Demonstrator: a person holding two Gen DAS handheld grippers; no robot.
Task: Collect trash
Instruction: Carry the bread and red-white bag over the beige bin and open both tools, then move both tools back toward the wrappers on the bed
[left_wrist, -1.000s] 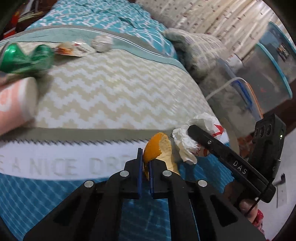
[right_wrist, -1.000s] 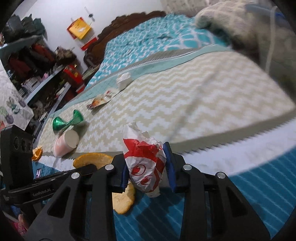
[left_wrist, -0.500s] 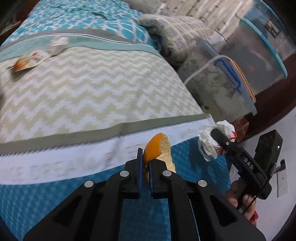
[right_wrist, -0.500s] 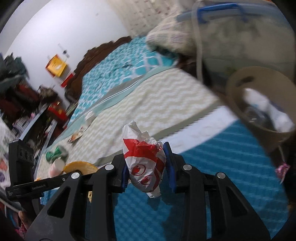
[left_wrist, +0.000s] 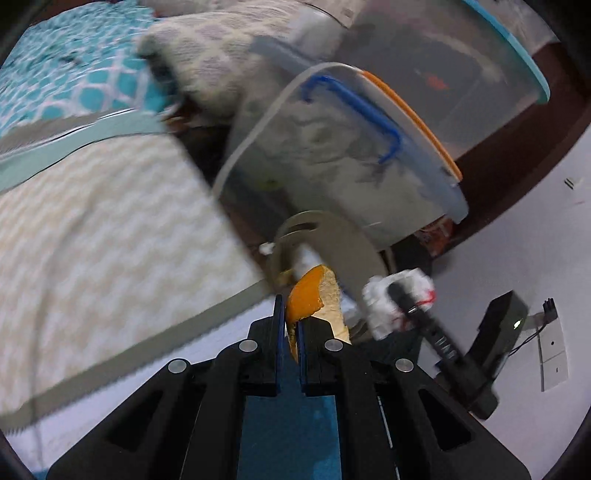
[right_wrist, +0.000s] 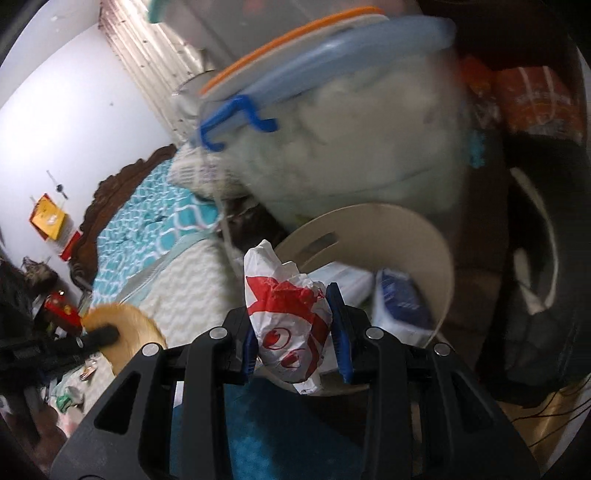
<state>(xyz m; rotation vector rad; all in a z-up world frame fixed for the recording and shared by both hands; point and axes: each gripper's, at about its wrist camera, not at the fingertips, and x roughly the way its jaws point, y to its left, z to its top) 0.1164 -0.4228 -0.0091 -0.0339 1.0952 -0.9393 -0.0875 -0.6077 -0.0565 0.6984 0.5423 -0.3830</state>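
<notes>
My left tongs (left_wrist: 289, 325) pinch an orange peel (left_wrist: 308, 295), bright outside and pale pithy inside. My right tongs (right_wrist: 293, 332) clamp a crumpled white-and-red wrapper (right_wrist: 290, 321) at the beige bin's rim (right_wrist: 441, 258), off the bed's corner (left_wrist: 236, 236).

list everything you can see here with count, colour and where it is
orange peel: 1, orange and pale, clamped in the left hand-held gripper
crumpled wrapper: 1, white and red, clamped in the right hand-held gripper
bin: 1, beige, beside the bed, some trash inside
storage tub: 1, clear with blue latch, behind the bin
bed: 1, teal and cream covers, left of the bin
left hand-held gripper: 1, black with blue pads, shut
right hand-held gripper: 1, black with blue pads, shut
</notes>
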